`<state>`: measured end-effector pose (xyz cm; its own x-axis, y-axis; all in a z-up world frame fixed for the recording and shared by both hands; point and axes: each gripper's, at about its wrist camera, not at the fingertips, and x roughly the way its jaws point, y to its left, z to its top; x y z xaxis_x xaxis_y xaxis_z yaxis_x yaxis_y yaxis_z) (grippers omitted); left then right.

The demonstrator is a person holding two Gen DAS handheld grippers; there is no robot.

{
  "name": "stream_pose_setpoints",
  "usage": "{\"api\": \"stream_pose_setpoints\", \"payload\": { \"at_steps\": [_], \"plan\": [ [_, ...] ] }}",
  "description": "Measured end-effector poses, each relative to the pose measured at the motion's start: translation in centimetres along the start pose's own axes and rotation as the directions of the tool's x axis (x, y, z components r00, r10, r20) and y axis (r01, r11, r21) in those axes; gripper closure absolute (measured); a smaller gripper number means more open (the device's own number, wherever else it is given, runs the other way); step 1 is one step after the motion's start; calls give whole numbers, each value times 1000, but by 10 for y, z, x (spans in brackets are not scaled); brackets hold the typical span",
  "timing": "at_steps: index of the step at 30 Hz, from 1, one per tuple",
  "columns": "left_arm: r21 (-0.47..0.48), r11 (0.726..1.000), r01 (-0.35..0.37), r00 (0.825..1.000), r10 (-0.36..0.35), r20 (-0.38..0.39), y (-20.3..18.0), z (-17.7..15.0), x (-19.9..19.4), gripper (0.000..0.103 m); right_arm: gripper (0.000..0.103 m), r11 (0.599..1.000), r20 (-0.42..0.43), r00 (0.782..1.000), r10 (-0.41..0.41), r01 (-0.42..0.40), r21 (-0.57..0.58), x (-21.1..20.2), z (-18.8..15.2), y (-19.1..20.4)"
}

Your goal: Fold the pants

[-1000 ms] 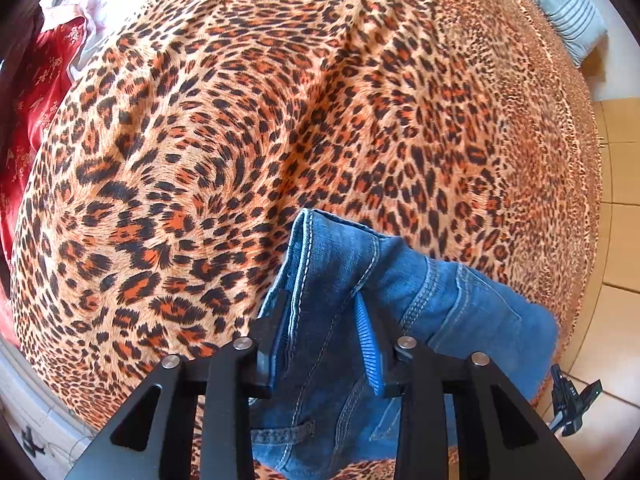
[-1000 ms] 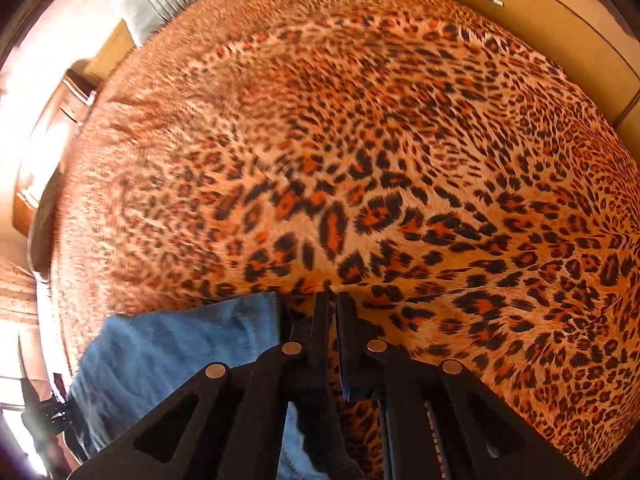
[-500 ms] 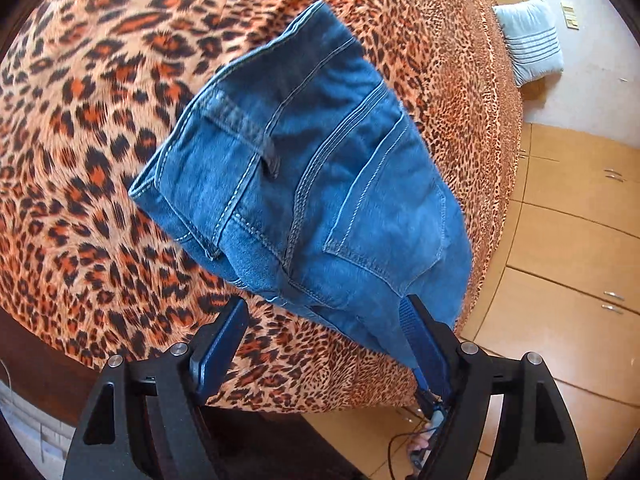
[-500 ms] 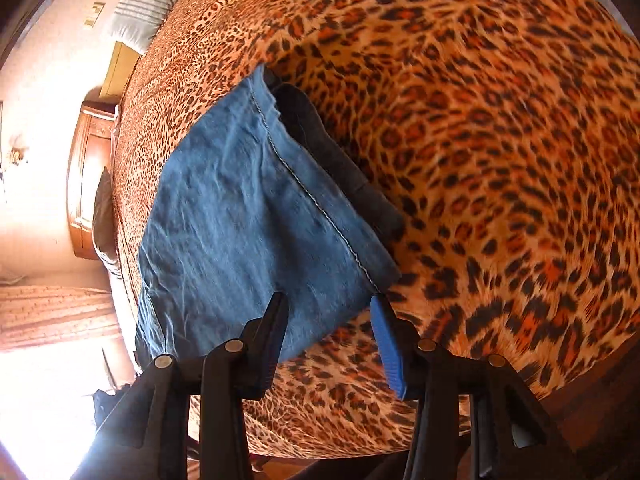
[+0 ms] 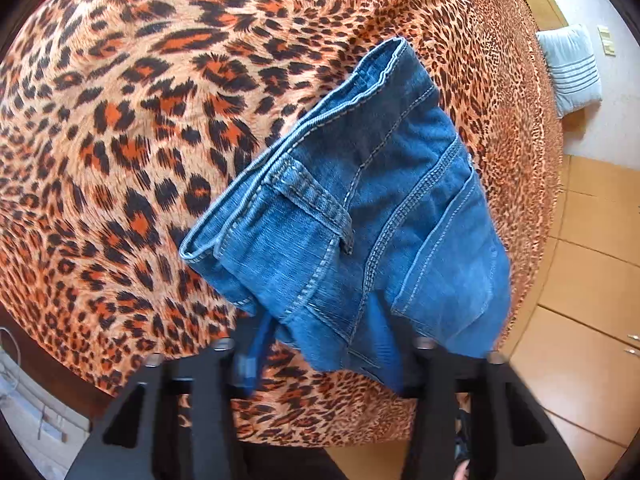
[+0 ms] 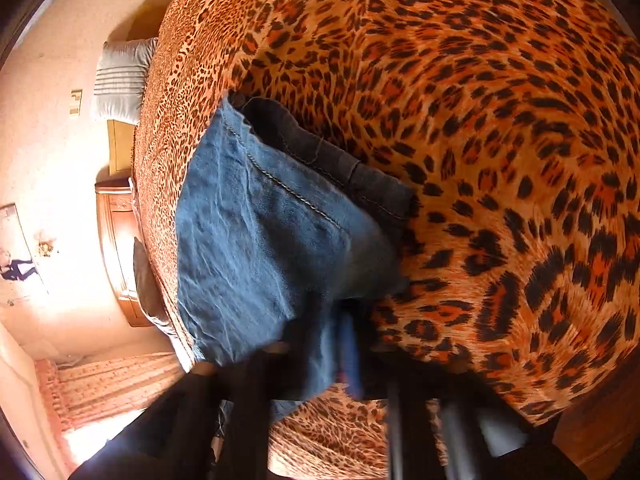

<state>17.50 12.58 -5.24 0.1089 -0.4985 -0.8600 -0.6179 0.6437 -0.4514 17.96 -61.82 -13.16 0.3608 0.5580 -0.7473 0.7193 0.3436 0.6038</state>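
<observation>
Since half a second ago both grippers have closed in on the folded jeans (image 5: 360,220), which lie on the leopard-print bed (image 5: 120,120) at frame centre. Left gripper (image 5: 324,356) — jaws apart, straddling the denim's near edge. Right gripper (image 6: 344,352) is blurred — cannot tell its jaws' state.
</observation>
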Motion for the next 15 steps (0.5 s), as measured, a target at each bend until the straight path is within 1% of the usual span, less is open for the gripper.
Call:
{"api": "stream_pose_setpoints", "payload": {
  "at_steps": [1, 2, 3, 4, 5, 6, 7, 8, 9, 10, 11, 13, 14, 15],
  "plan": [
    [-5, 1000, -7, 1000, 7, -6, -2, 0, -2, 73, 100, 1000, -1, 1000, -4, 4, -6, -2, 3, 4],
    [-15, 1000, 3, 1000, -3, -2, -3, -2, -5, 73, 100, 1000, 15, 1000, 8, -8, -14, -8, 7, 10],
    [-8, 1000, 13, 1000, -13, 9, -5, -5, -9, 74, 100, 999, 41, 998, 41, -40, -35, -18, 9, 20],
    [13, 1000, 8, 1000, -8, 18, -7, -8, -12, 75, 100, 996, 71, 996, 58, -53, -79, -29, 11, 30],
    [31, 999, -9, 1000, 8, 28, -8, -11, -13, 75, 100, 992, 89, 994, 58, -47, -121, -36, 13, 39],
    [45, 999, -24, 999, 23, 33, -7, -13, -9, 75, 100, 988, 89, 995, 39, -25, -155, -36, 17, 43],
    [44, 998, -43, 999, 42, 23, -3, -14, -1, 75, 100, 985, 83, 996, -10, 24, -172, -30, 20, 41],
    [19, 998, -56, 998, 56, -9, 4, -15, 8, 75, 100, 980, 69, 995, -68, 80, -181, -20, 23, 36],
    [-21, 999, -49, 998, 48, -44, 12, -17, 15, 75, 100, 974, 46, 991, -129, 135, -184, -7, 26, 30],
    [-51, 998, -22, 998, 19, -52, 20, -18, 16, 75, 100, 970, 37, 986, -165, 169, -173, 1, 26, 22],
    [-60, 998, -4, 999, 1, -47, 24, -18, 14, 74, 100, 974, 36, 986, -161, 165, -153, 5, 25, 15],
    [-43, 999, 25, 999, -27, -44, 30, -16, 7, 73, 99, 981, 40, 991, -127, 131, -143, 6, 24, 9],
    [-41, 998, 47, 998, -48, -45, 37, -14, 0, 72, 97, 982, 35, 992, -122, 126, -139, 3, 24, 8],
    [-41, 997, 71, 997, -72, -34, 42, -13, -9, 70, 91, 983, 24, 992, -122, 124, -137, -1, 24, 9]
  ]
}}
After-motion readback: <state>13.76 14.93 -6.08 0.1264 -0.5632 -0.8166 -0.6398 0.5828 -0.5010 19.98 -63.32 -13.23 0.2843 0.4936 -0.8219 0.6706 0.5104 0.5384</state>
